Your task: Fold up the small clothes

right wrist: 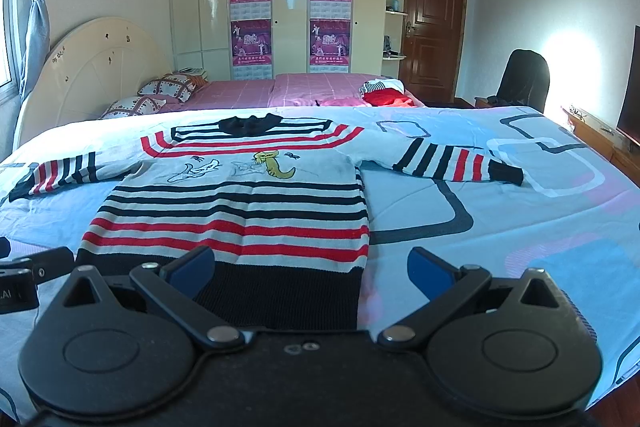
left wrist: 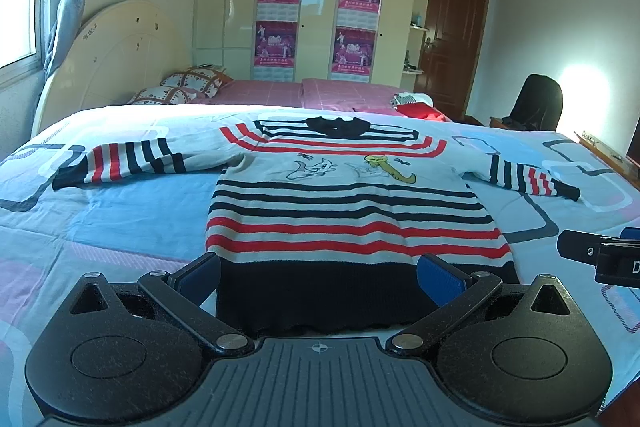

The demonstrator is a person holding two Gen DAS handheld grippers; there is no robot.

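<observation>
A small striped sweater (left wrist: 352,211) (right wrist: 232,211) lies flat and face up on the bed, with red, navy and white bands, cartoon figures on the chest and both sleeves spread sideways. Its dark hem is nearest me. My left gripper (left wrist: 320,273) is open just above the hem, its blue-padded fingers (left wrist: 440,273) spanning most of the hem's width. My right gripper (right wrist: 312,267) is open over the hem's right corner, with one finger above the knit and the other above the sheet. The right gripper (left wrist: 600,259) also shows at the edge of the left wrist view.
The blue patterned sheet (left wrist: 120,211) (right wrist: 500,227) covers the near bed. A pile of red and white clothes (right wrist: 384,93) sits on the pink bed behind. Two pillows (right wrist: 160,93) lie by the headboard. A black chair (right wrist: 524,75) and a wooden ledge (right wrist: 596,135) stand to the right.
</observation>
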